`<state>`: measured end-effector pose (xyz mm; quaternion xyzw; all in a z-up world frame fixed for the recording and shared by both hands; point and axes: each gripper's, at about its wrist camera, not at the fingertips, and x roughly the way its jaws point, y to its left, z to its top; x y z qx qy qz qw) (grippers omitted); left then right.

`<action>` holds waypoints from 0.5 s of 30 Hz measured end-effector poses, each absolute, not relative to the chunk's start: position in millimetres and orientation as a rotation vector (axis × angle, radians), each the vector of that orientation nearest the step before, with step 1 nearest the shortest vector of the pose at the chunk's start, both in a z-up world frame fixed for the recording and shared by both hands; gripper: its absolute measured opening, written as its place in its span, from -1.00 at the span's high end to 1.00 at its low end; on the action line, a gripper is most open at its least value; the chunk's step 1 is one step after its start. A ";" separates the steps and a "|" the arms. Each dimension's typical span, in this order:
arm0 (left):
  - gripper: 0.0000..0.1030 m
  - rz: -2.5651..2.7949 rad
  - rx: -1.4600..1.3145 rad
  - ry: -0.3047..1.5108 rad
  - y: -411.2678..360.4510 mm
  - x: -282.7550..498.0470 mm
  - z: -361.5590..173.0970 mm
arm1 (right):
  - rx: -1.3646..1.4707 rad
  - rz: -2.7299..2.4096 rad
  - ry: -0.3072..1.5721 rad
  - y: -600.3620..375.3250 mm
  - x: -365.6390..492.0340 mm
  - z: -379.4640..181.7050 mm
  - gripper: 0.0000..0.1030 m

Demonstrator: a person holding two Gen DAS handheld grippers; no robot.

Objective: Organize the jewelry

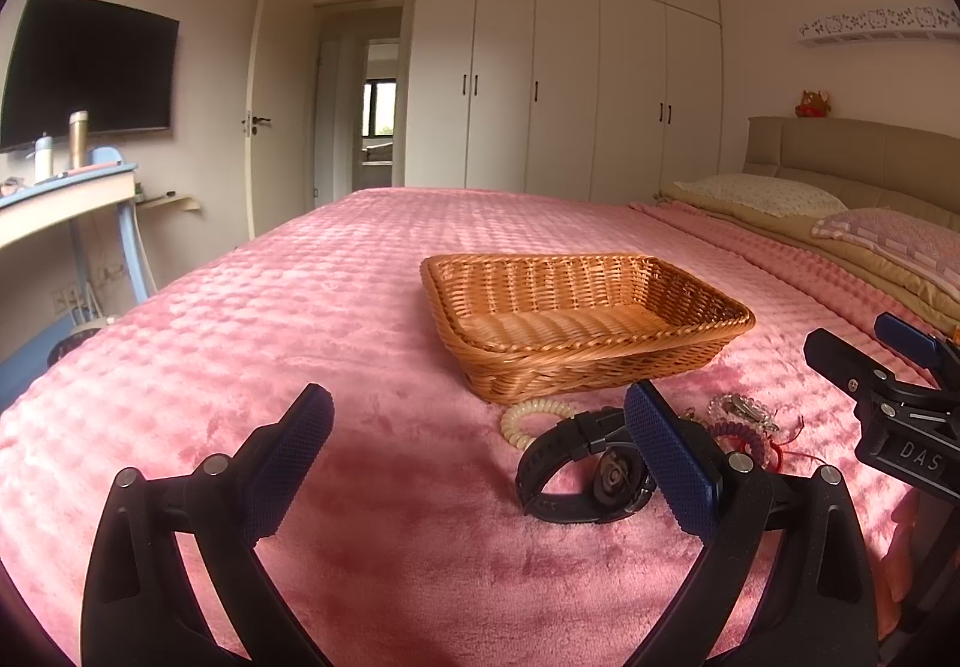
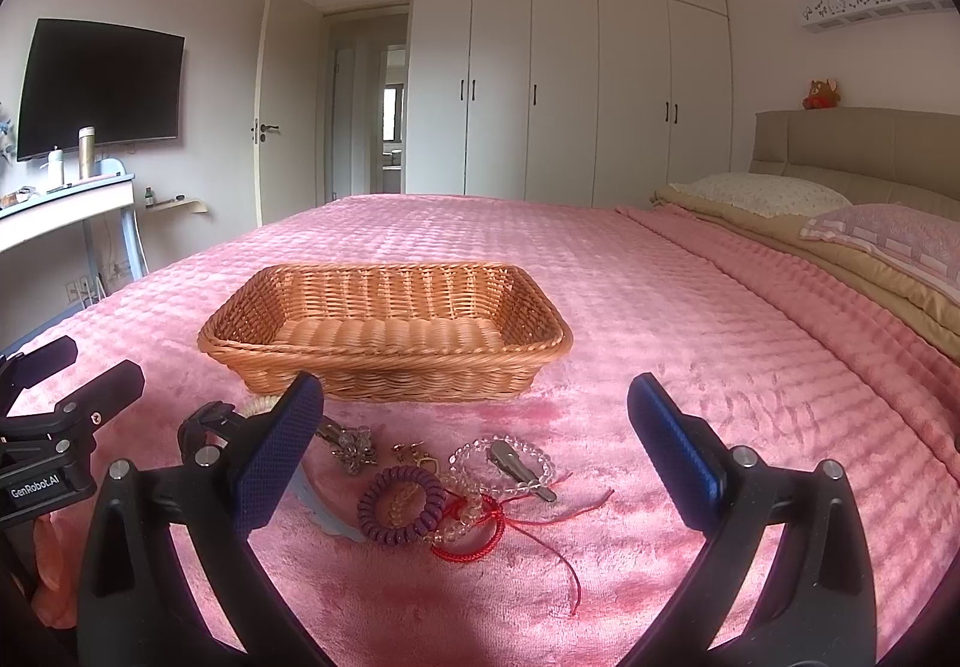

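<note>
Both grippers, left (image 1: 480,463) and right (image 2: 474,457), gape empty over jewelry (image 2: 456,487) before the basket (image 2: 384,361)

Blk grippers (image 1: 480,463), blue textured pads (image 1: 669,463), silver screws.

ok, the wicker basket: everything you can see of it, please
The wicker basket is a shallow rectangular tray of orange-tan woven cane with a thick braided rim, sloping sides and a flat ribbed floor. Nothing is visible inside it. It sits upright and level on the pink bedspread, mid-bed, just beyond the jewelry pile. A cream coil bracelet lies right at its near wall; actual contact cannot be told. Neither the left gripper nor the right gripper, both open, touches it.
</note>
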<state>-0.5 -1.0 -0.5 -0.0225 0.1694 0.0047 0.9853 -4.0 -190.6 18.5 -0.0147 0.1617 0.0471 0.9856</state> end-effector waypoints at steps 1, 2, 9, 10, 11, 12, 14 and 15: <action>-0.84 0.010 -0.045 0.340 -1.0 -0.5 -0.5 | -0.032 0.093 0.324 -190.1 -4.7 18.8 -0.88; -0.84 0.009 -0.046 0.340 -0.9 -0.5 -0.5 | -0.032 0.093 0.324 -190.1 -4.7 18.9 -0.88; -0.84 0.009 -0.046 0.341 -0.9 -0.4 -0.3 | -0.037 0.091 0.325 -188.7 -3.8 18.0 -0.88; -0.84 0.009 -0.046 0.341 -0.8 -0.3 -0.4 | -0.034 0.092 0.326 -188.1 -3.7 17.8 -0.88; -0.84 0.009 -0.046 0.341 -0.8 -0.4 -0.2 | -0.033 0.093 0.328 -188.3 -3.2 17.4 -0.88; -0.84 0.009 -0.046 0.341 -1.0 -0.3 -0.4 | -0.032 0.094 0.329 -188.4 -2.6 17.0 -0.88; -0.84 0.009 -0.045 0.340 -1.2 -0.5 -0.3 | -0.029 0.093 0.328 -188.4 -3.0 16.4 -0.88; -0.84 0.009 -0.045 0.340 -1.1 -0.3 -0.3 | -0.029 0.093 0.328 -188.6 -3.0 16.4 -0.88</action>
